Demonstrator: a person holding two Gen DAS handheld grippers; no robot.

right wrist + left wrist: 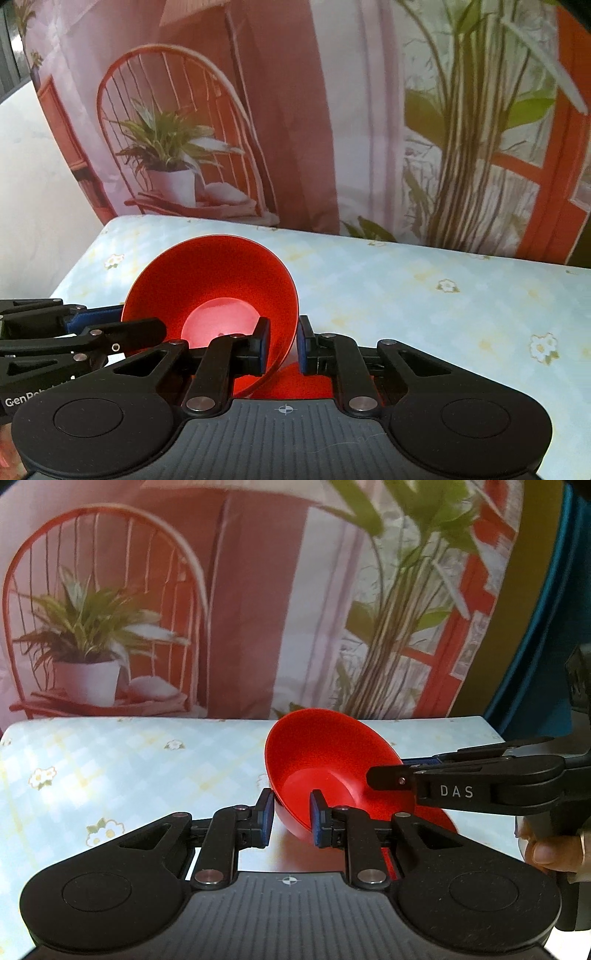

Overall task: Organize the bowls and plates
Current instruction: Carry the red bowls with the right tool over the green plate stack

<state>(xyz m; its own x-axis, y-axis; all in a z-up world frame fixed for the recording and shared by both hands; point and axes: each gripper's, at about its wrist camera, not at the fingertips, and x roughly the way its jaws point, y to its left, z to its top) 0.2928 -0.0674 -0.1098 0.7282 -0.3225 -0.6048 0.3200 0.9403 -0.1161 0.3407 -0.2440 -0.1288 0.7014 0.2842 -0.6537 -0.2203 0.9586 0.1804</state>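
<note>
Red bowl (pixel 325 760) held tilted above the floral tablecloth (pixel 110 768), a second red piece (pixel 295 380) directly beneath it; left gripper (pixel 291 818) clamped on the bowl's near rim; right gripper (pixel 282 345) clamped on the opposite rim; printed backdrop (pixel 258 110) behind.

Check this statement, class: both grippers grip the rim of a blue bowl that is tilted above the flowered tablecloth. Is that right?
Not quite: the bowl is red, not blue; only the pads on the fingers are blue. Both wrist views show this. The rest holds: the left gripper and the right gripper each grip its rim, and it is tilted above the flowered tablecloth.
</note>
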